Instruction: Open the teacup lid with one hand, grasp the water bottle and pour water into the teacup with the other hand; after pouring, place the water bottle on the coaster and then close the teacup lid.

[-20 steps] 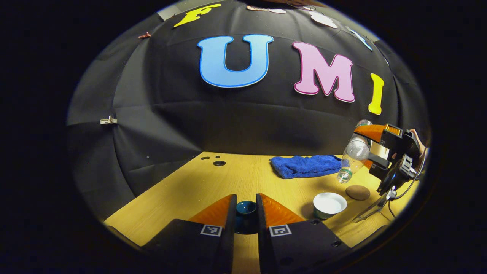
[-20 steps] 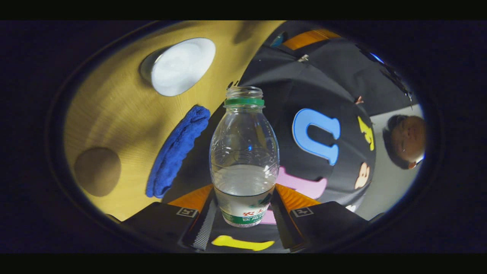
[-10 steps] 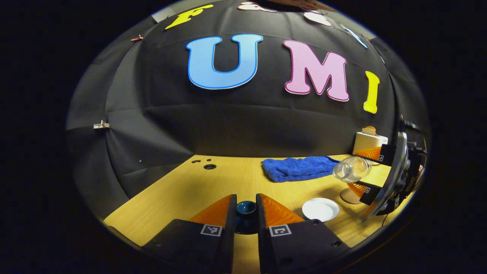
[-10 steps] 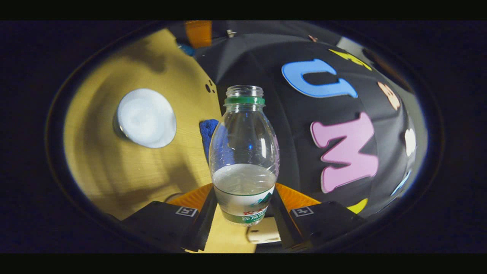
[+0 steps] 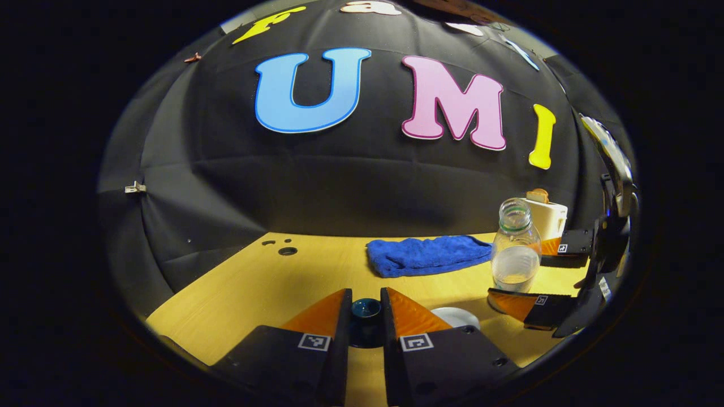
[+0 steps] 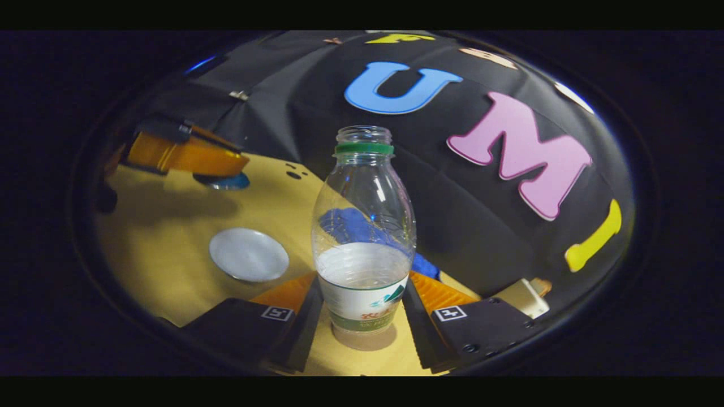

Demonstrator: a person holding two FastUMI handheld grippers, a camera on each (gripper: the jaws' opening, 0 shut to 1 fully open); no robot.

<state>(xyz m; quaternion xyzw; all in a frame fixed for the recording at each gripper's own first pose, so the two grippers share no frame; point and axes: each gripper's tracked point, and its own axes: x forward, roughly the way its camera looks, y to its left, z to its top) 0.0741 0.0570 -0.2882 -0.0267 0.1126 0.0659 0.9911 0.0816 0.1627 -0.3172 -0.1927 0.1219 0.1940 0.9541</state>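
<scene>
My left gripper [image 5: 365, 310] is shut on the dark teal teacup lid [image 5: 365, 308], held above the table left of the cup. The white teacup [image 5: 456, 317] stands open, partly hidden behind my left fingers; in the right gripper view the teacup [image 6: 249, 255] sits left of the bottle. My right gripper [image 6: 362, 297] is shut on the clear water bottle [image 6: 362, 226], upright and about a third full. Its base is at the brown coaster [image 6: 362, 342]; I cannot tell if it touches. The left gripper [image 6: 186, 158] with the lid [image 6: 223, 181] shows far left there.
A blue towel [image 5: 425, 256] lies at the back of the wooden table [image 5: 254, 282]. A white toaster [image 5: 546, 216] stands at the far right behind the bottle [image 5: 513, 249]. Small holes [image 5: 287, 250] mark the table's back left.
The bottle swung from tilted, mouth down over the cup, to upright and moved right to the coaster. My left gripper kept still, holding the lid.
</scene>
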